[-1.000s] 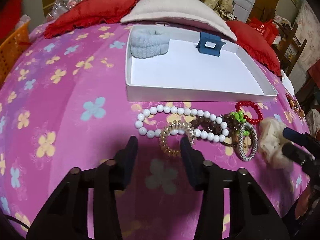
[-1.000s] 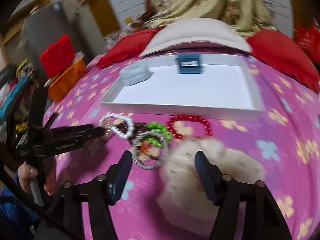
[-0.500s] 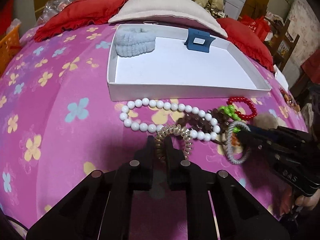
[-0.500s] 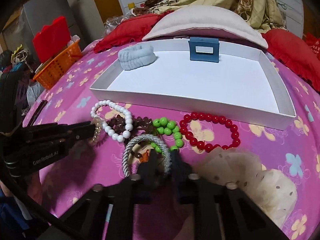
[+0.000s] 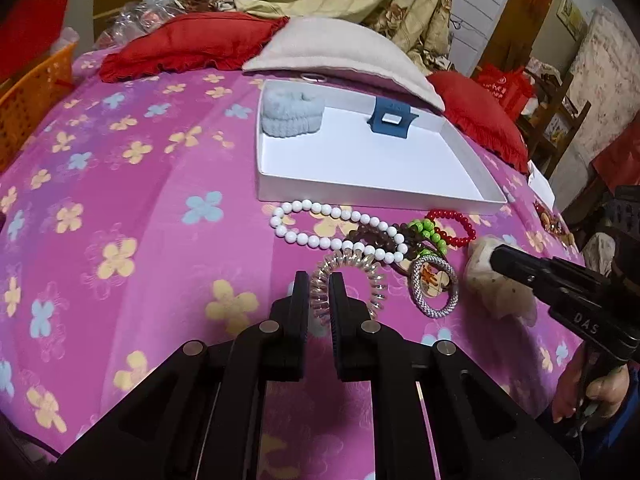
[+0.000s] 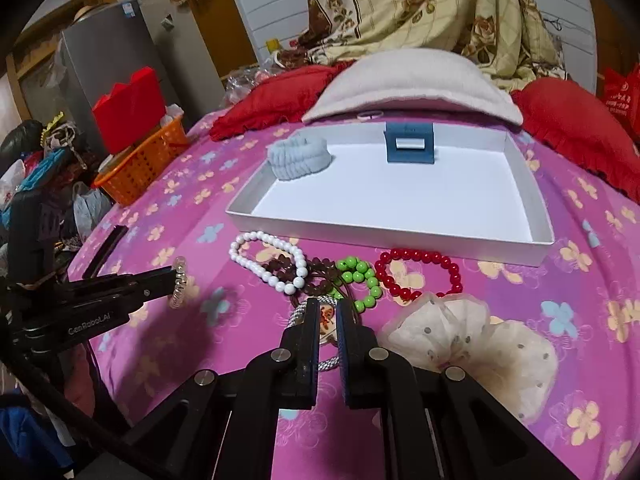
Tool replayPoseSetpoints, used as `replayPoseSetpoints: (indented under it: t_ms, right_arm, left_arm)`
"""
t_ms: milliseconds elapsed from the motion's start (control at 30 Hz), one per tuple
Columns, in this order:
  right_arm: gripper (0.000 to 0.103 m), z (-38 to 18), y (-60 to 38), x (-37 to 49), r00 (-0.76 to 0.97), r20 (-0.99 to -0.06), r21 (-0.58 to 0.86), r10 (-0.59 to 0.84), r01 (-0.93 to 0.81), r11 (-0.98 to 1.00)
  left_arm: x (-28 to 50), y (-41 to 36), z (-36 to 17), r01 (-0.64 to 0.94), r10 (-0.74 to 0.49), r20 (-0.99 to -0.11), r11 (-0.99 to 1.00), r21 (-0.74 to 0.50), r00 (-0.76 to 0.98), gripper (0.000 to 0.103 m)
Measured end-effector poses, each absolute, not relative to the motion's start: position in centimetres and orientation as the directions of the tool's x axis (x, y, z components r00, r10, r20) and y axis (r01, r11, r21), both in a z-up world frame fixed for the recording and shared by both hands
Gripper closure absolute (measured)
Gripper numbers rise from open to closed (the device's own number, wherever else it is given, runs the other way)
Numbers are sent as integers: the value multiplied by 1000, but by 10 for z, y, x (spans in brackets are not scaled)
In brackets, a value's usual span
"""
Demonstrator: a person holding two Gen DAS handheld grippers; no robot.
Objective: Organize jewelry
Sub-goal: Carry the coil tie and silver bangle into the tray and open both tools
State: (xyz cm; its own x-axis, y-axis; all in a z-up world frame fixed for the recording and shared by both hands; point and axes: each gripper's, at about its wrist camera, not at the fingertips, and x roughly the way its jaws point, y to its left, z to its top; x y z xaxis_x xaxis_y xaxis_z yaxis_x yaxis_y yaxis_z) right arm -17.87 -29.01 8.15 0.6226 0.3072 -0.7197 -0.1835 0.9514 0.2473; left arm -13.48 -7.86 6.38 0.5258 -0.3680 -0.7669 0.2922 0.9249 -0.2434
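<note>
Jewelry is spread on the pink flowered bedspread [image 5: 120, 208]. A clear spiral hair tie [image 5: 348, 276] is pinched between the closed fingers of the left hand-held gripper [image 5: 319, 280]. A silver braided ring [image 6: 312, 316] is clamped by the closed right hand-held gripper [image 6: 328, 312]. Just beyond both hand-held grippers, a white bead bracelet [image 5: 332, 232], brown beads [image 5: 376, 236], green beads [image 6: 360, 280] and a red bead bracelet [image 6: 420, 276] are laid touching or overlapping. A cream scrunchie [image 6: 472, 344] is seen just right of the right hand-held gripper. Farther ahead, a grey scrunchie [image 6: 298, 158] and a blue claw clip [image 6: 410, 144] are kept in the white tray [image 6: 360, 232].
</note>
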Motion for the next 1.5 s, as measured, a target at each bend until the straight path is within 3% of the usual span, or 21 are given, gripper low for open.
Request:
replayPoseSetpoints:
  t_ms: [133, 200, 233, 267, 367, 600, 733, 800, 933, 1500]
  right_arm:
    - [95, 78, -288, -187, 609, -734, 224, 300, -201, 954]
    - [77, 69, -282, -189, 581, -754, 222, 307, -215, 951]
    - [56, 66, -280, -191, 582, -753, 221, 309, -219, 950]
    - [49, 62, -277, -193, 590, -748, 213, 303, -219, 952]
    - [49, 49, -273, -187, 569, -768, 217, 295, -202, 955]
    - [51, 30, -272, -170, 554, -787, 224, 273, -156, 962]
    - [68, 28, -273, -164, 560, -797, 197, 228, -116, 974]
    - [71, 28, -269, -166, 564, -801, 158, 201, -125, 980]
    - [96, 28, -260, -173, 567, -809, 92, 157, -142, 986]
    - [96, 81, -270, -179, 657, -738, 111, 155, -109, 988]
  left_arm:
    - [-142, -71, 66, 282, -363, -764, 928, -244, 534, 95]
    - [-145, -68, 63, 276, -359, -766, 930, -244, 533, 95]
    - [-145, -67, 60, 270, -357, -770, 931, -246, 529, 95]
    - [-145, -66, 58, 266, -354, -774, 932, -245, 525, 95]
    - [-147, -65, 48, 254, -327, -786, 941, -222, 525, 95]
    - [-145, -57, 22, 231, -297, -809, 951, -204, 508, 95]
    - [-144, -53, 17, 230, -301, -803, 951, -208, 514, 94]
    - [-146, -54, 17, 237, -296, -799, 951, -197, 524, 94]
    - [-153, -58, 15, 254, -276, -781, 955, -155, 560, 94]
    - [-159, -43, 29, 240, -340, -753, 939, -245, 564, 94]
